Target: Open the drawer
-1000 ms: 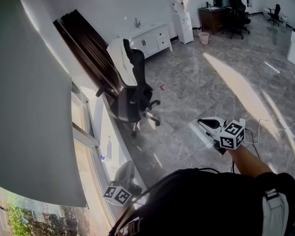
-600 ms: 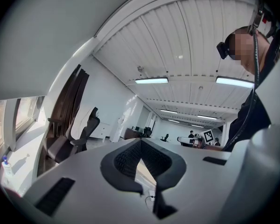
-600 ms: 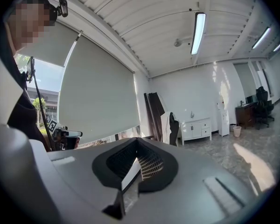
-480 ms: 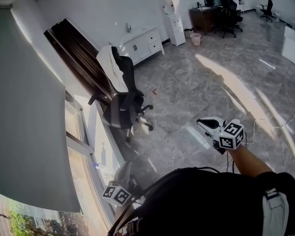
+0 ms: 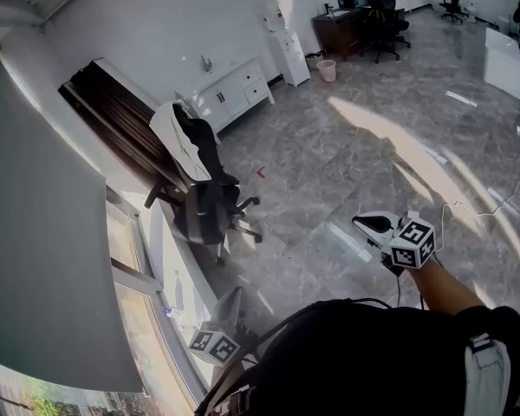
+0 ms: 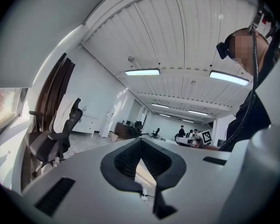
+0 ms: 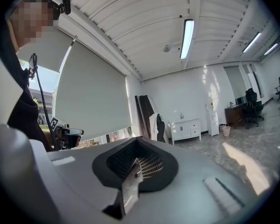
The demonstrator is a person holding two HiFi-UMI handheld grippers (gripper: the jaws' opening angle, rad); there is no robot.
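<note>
Against the far wall stands a white cabinet with drawers (image 5: 234, 89), also visible as the cabinet (image 7: 185, 129) and the cabinet (image 6: 86, 124); its drawers look closed. Both grippers are far from it, held level at the person's waist. My left gripper (image 5: 227, 308) is low beside the window, its jaws shut with nothing between them, as the left gripper (image 6: 140, 141) shows. My right gripper (image 5: 374, 226) points over the marble floor; the right gripper (image 7: 137, 143) has its pads together and empty.
A black office chair (image 5: 204, 202) with a white garment stands between me and the cabinet, by dark panels (image 5: 121, 124). A window with a grey blind (image 5: 43, 258) runs along the left. Farther off are a water dispenser (image 5: 290, 46), bin (image 5: 327, 69), desks (image 5: 364, 16) and a floor cable (image 5: 494, 202).
The whole room has slid left and down in the head view as the person walks on; the chair and cabinet sit farther left. Both grippers stay shut and keep their places beside the body.
</note>
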